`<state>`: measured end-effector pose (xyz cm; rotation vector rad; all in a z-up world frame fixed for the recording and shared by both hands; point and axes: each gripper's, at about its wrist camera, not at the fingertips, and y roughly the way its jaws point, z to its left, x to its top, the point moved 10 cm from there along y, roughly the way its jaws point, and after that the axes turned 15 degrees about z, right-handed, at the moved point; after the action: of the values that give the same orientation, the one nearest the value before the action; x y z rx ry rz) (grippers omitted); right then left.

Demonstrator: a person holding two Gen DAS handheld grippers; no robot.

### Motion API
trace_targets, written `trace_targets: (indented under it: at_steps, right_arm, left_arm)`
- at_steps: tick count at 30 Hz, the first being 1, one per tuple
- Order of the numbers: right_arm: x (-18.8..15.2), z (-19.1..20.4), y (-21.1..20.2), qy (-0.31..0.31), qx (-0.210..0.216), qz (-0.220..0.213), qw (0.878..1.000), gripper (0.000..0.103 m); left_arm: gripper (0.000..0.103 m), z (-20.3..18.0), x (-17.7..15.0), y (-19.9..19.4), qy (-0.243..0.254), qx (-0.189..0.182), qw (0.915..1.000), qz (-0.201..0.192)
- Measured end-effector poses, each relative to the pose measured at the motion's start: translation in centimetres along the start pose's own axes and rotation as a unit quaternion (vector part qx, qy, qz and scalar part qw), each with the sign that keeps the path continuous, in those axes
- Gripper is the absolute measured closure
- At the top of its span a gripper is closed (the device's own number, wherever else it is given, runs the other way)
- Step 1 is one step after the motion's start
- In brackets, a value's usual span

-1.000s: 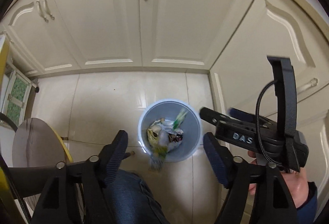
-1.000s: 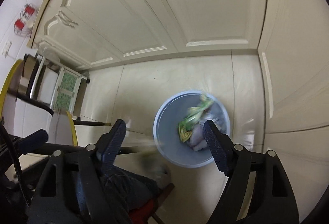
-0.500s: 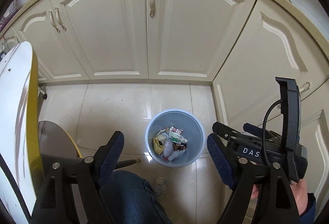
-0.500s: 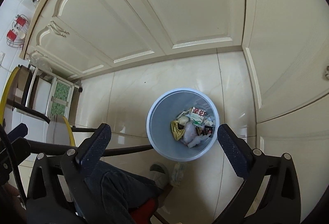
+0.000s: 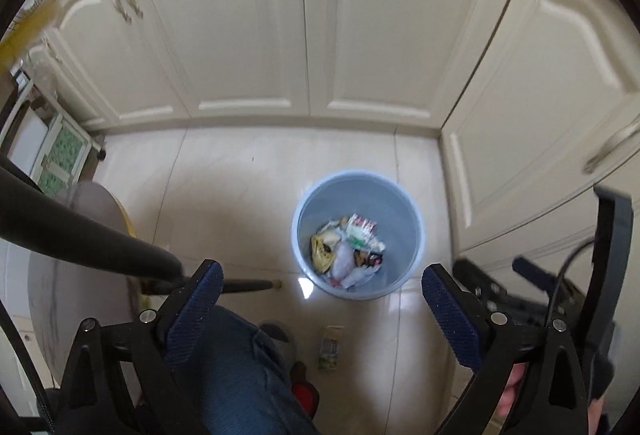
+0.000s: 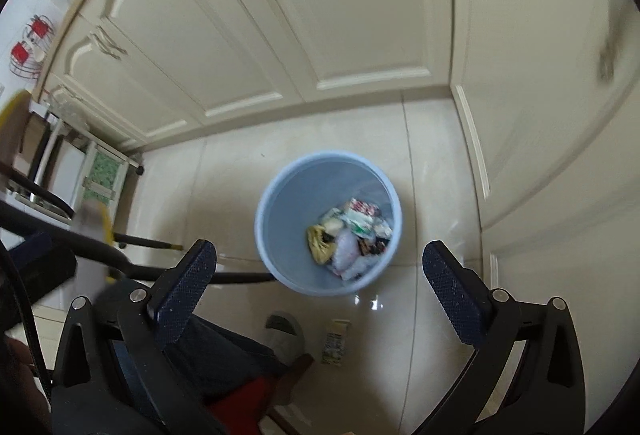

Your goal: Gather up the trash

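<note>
A light blue bin [image 5: 360, 195] stands on the tiled floor by the cabinets, with several wrappers and a yellow bag [image 5: 348, 247] lying in it. A small green and white wrapper [image 5: 330, 349] lies on the floor in front of the bin, outside it. My left gripper [image 5: 320, 275] hangs high above the bin's near rim, its jaws opening with nothing between them. In the right wrist view the same bin [image 6: 296, 215], its trash [image 6: 352, 235] and the floor wrapper [image 6: 336, 341] show. My right gripper [image 6: 318, 249] stands open and empty above the bin.
Cream cabinet doors [image 5: 248, 35] close off the back and right side. A person's leg in jeans [image 5: 240, 375] and a grey shoe [image 5: 276, 331] are just left of the floor wrapper. Dark furniture legs [image 5: 100, 235] and a round seat [image 5: 72, 275] fill the left.
Both grippers' jaws have spread wider. The wrappers that were falling have settled in the bin, and one piece has landed on the floor in front of it. The right gripper has shifted right in the left view.
</note>
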<state>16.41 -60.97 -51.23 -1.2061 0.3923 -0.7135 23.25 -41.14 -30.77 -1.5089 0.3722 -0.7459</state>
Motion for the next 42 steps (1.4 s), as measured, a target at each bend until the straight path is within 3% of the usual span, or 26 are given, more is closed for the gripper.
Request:
trace_targets:
  at_steps: [7,9,12,14,18,23,27,29,32,33,35,37,38,39,41,42]
  right_arm:
    - [-4.1,-4.1,9.0,0.026,0.002,0.055,0.998,0.000]
    - [-5.4,-4.9,12.0,0.029,-0.003,0.073,0.997,0.000]
    - [-7.5,-6.2,16.7,0.033,-0.011,0.112,0.993,0.000]
    - [-9.4,-7.0,20.2,0.045,-0.008,0.140,0.989,0.000]
    - [-13.5,-8.2,27.4,0.065,-0.010,0.193,0.979,0.000]
    - [-17.8,-8.2,34.5,0.073,-0.015,0.240,0.968,0.000]
    - [-20.5,-6.2,40.5,0.048,-0.013,0.276,0.960,0.000]
    - [-21.3,-5.2,42.6,0.035,-0.014,0.286,0.958,0.000]
    - [-22.2,-4.7,44.9,0.035,-0.020,0.302,0.952,0.000]
    - [-22.4,-4.6,45.7,0.036,-0.026,0.309,0.950,0.002]
    - [-22.6,-4.4,46.9,0.038,-0.034,0.317,0.947,0.009]
    - [-22.6,-4.3,47.7,0.031,-0.046,0.324,0.945,0.019]
    - [-22.9,-4.3,48.2,0.026,-0.055,0.332,0.941,0.029]
    - [-23.3,-4.4,48.7,0.025,-0.059,0.345,0.937,0.029]
    - [-23.0,-4.0,48.8,0.013,-0.074,0.334,0.940,0.033]
    - [-22.8,-3.9,48.6,0.011,-0.078,0.331,0.940,0.050]
  left_arm:
    - [0.006,-0.8,2.3,11.7,-0.039,0.037,0.9968,0.058]
    - [0.013,-1.2,3.3,15.4,-0.040,0.071,0.9934,0.080]
    - [0.011,-2.7,5.6,18.4,-0.056,0.045,0.9935,0.088]
    - [0.012,-2.9,6.9,20.7,-0.048,0.079,0.9911,0.096]
    - [0.012,-1.7,7.9,26.5,-0.066,0.111,0.9797,0.153]
    - [0.012,1.1,9.2,32.7,-0.105,0.158,0.9621,0.196]
    - [0.012,2.7,9.0,37.0,-0.152,0.144,0.9526,0.221]
    - [0.017,2.5,8.8,38.9,-0.161,0.129,0.9494,0.236]
    - [0.041,2.8,8.1,41.7,-0.172,0.104,0.9446,0.260]
    - [0.055,2.9,7.9,42.6,-0.179,0.093,0.9422,0.267]
    - [0.065,2.9,7.4,44.0,-0.192,0.067,0.9401,0.274]
    - [0.082,2.5,7.8,45.1,-0.177,0.061,0.9438,0.272]
    - [0.081,2.2,8.1,45.4,-0.170,0.069,0.9448,0.271]
    - [0.082,1.9,8.1,45.8,-0.176,0.070,0.9437,0.271]
    - [0.082,2.0,8.3,46.5,-0.184,0.065,0.9420,0.273]
    - [0.083,2.1,8.4,46.8,-0.185,0.064,0.9419,0.273]
